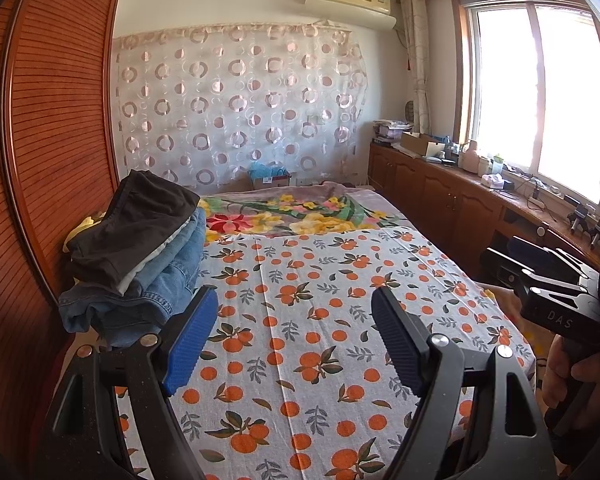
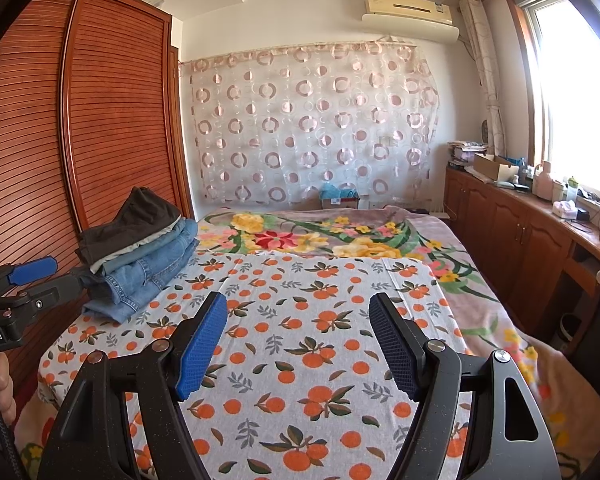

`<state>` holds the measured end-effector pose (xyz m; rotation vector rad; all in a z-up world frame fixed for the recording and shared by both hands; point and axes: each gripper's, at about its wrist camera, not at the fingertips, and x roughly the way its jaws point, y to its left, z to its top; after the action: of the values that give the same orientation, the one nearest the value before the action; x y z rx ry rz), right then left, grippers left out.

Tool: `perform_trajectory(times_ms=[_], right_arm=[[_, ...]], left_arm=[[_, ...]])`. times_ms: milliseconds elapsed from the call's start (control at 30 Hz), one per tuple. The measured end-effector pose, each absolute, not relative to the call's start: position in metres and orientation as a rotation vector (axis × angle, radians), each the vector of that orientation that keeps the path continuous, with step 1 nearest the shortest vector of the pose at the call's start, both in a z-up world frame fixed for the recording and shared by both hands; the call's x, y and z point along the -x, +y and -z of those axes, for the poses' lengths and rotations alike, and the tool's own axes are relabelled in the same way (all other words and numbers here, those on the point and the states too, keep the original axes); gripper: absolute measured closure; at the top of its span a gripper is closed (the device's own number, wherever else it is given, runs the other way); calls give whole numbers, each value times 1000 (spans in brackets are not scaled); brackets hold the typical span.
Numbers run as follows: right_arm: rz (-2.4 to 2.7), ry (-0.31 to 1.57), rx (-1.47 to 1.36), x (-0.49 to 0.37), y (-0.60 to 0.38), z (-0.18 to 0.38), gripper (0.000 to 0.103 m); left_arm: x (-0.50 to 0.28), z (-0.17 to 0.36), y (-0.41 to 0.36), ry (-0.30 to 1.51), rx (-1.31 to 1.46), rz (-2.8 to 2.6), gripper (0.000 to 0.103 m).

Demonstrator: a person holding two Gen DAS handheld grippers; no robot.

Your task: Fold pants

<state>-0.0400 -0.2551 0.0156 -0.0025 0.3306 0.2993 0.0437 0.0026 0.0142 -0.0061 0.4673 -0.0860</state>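
Folded pants in a stack [image 1: 140,256] [image 2: 140,256] on the bed [image 2: 300,360], at its left edge, just beside the brown slatted wardrobe [image 2: 112,120]. Dark pair on top, a pale layer under it, blue jeans at the bottom. Long axis of the stack along the wardrobe, from the near part of the bed toward the far curtain [image 2: 312,128]; folded edges turned toward the middle of the bed, the lowest jeans spreading out a little at the near end.

Left tool [image 1: 292,344] [image 2: 40,276] wide open, nothing between its two pads, above the orange-printed sheet [image 1: 320,320]. Stack just left of its blue pad in the left wrist view; touching or only near, cannot tell. From the right wrist view, the tip of this tool just at the near left end of the stack.

Right tool [image 2: 298,344] [image 1: 540,280] also wide open and empty, over the sheet, farther from the wardrobe than the left tool. Stack well apart from it, to its left and farther up the bed. A hand [image 1: 572,372] around its handle.
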Motion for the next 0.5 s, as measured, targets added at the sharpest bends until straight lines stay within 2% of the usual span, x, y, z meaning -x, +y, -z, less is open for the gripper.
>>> perform_trajectory(times_ms=[500], right_arm=[[-302,331,0,41,-255,-15,28]], left_arm=[[-44,-14,2,467,6,86,23]])
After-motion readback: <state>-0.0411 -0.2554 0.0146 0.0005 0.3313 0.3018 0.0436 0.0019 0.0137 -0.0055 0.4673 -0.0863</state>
